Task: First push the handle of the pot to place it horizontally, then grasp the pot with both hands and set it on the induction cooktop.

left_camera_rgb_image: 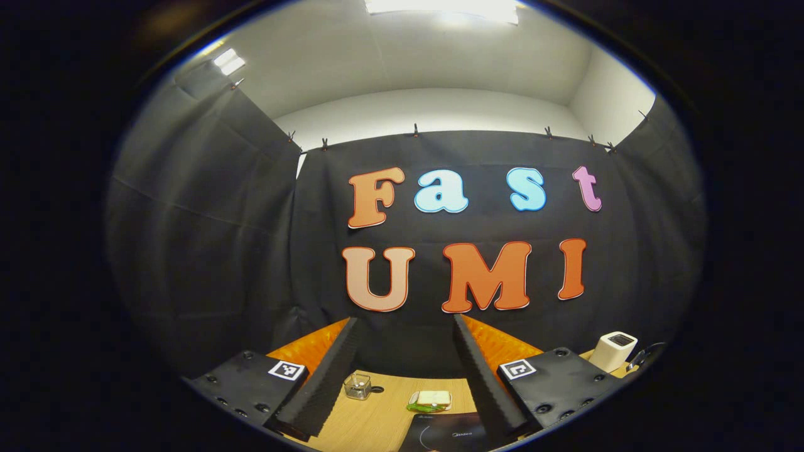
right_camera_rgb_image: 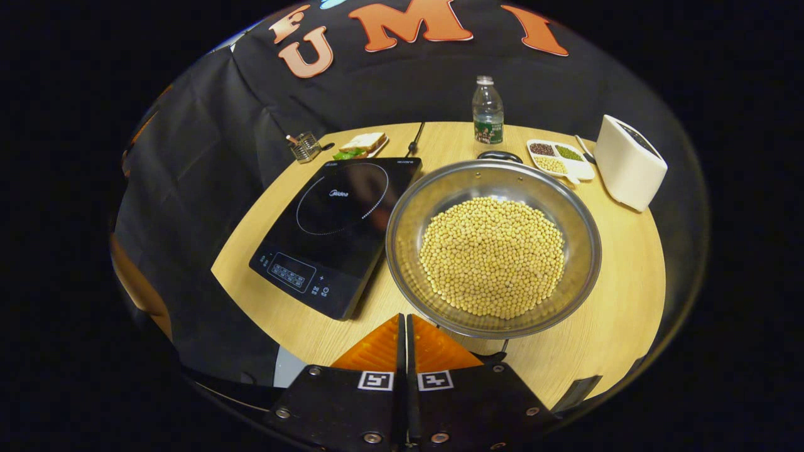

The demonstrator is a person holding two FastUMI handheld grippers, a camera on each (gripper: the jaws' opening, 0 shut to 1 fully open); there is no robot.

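A wide steel pot (right_camera_rgb_image: 408,220) heaped with soybeans sits on the round wooden table, right of the black induction cooktop (right_camera_rgb_image: 339,232). One dark handle (right_camera_rgb_image: 499,155) shows at its far rim, and a dark piece at its near rim, beside my fingers, may be the other. My right gripper (right_camera_rgb_image: 403,323) is shut with nothing held, its tips just short of the pot's near rim. My left gripper (left_camera_rgb_image: 405,323) is held high and open, facing the booth wall. A corner of the cooktop (left_camera_rgb_image: 449,433) lies low between its fingers.
A water bottle (right_camera_rgb_image: 487,113), a divided dish of beans (right_camera_rgb_image: 559,157) and a white box (right_camera_rgb_image: 628,162) stand behind and right of the pot. A small glass holder (right_camera_rgb_image: 304,145) and a sandwich plate (right_camera_rgb_image: 361,144) sit beyond the cooktop. The table edge (right_camera_rgb_image: 251,295) curves near.
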